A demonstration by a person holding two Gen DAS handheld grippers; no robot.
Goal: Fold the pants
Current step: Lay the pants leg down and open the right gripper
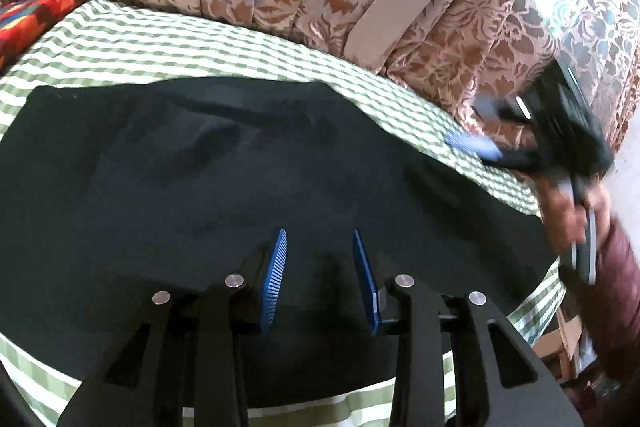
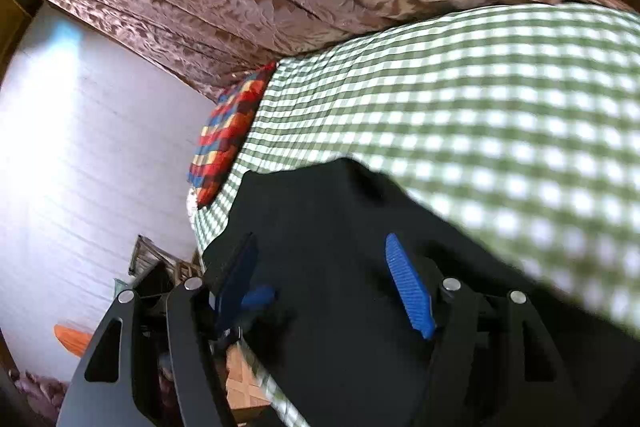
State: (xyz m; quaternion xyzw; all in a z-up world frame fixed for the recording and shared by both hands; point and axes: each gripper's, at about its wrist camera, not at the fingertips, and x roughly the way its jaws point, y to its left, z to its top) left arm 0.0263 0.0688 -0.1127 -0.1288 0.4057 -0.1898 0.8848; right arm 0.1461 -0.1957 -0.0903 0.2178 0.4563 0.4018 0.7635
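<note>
The black pants (image 1: 208, 179) lie spread on the green-checked bed (image 1: 168, 47), filling mid-frame. The left gripper (image 1: 320, 251) hovers over them, jaws released, empty. The right gripper (image 2: 320, 259), blurred, jaws parted above the pants' edge.

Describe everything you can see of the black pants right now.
The black pants lie spread across the green-and-white checked sheet, a plain, matte, dark fabric with soft wrinkles near the far edge. One end runs toward the bed's near edge. The left gripper hovers over them, jaws apart, nothing visibly pinched. The right gripper is over another part, jaws apart; contact cannot be told.
</note>
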